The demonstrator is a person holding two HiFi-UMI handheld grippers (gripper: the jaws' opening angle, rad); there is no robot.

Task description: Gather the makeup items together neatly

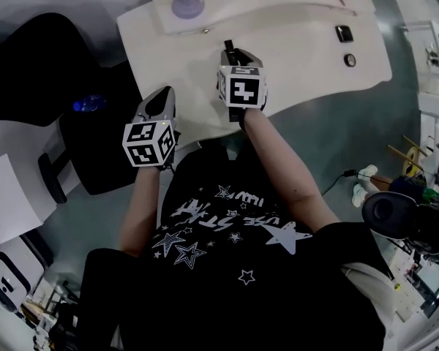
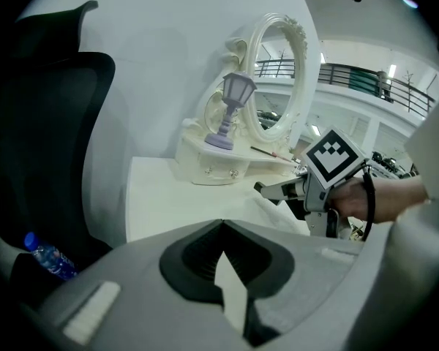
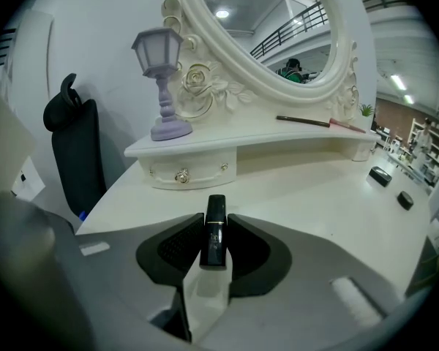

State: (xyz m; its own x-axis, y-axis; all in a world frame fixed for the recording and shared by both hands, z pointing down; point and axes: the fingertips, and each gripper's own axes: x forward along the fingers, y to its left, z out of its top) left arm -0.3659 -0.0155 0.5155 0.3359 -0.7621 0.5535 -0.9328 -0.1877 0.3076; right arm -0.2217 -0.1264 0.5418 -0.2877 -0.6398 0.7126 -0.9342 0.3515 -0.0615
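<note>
My right gripper (image 3: 215, 221) is shut on a slim black lipstick tube (image 3: 214, 234) that stands up between the jaws. In the head view this gripper (image 1: 234, 51) hovers over the near middle of the white vanity table (image 1: 300, 64). A small black square case (image 1: 344, 33) and a round black item (image 1: 350, 60) lie far right on the table. A dark brush (image 3: 304, 121) and a pink pencil (image 3: 347, 126) rest on the raised shelf. My left gripper (image 1: 163, 99) is held at the table's near left edge, shut with nothing in it (image 2: 221, 229).
An ornate white oval mirror (image 3: 278, 35) and a lavender lantern lamp (image 3: 161, 86) stand on the shelf above a small drawer (image 3: 186, 172). A black office chair (image 1: 29, 64) sits left of the table, with a blue-capped water bottle (image 2: 50, 258) beside it.
</note>
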